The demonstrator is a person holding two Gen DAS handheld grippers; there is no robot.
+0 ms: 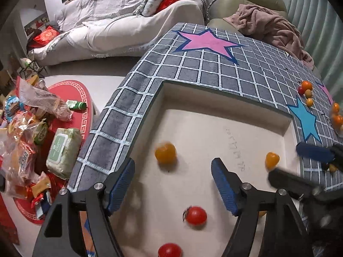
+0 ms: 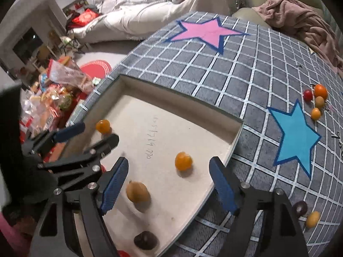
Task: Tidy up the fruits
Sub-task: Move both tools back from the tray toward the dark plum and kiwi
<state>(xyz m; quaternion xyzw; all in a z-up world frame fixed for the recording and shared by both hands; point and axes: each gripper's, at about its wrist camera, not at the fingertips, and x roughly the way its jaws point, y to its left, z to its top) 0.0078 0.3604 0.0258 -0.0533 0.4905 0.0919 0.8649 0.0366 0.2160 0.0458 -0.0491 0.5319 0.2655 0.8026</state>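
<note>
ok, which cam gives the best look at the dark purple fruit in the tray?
Right wrist: the dark purple fruit lies in full view near the tray bottom edge, below the open right gripper. Left wrist view doesn't show it at all; only orange and red fruits there.

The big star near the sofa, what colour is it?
Pink, with a dark blue outline. The star lies on the grey checked cloth and shows best in the right wrist view.

The left gripper (image 1: 172,184) hangs with its jaws wide apart over a white tray (image 1: 225,115) holding 2 orange tomatoes (image 1: 165,152) and 2 red tomatoes (image 1: 195,215). The right gripper (image 1: 300,162) reaches in beside it.
</note>
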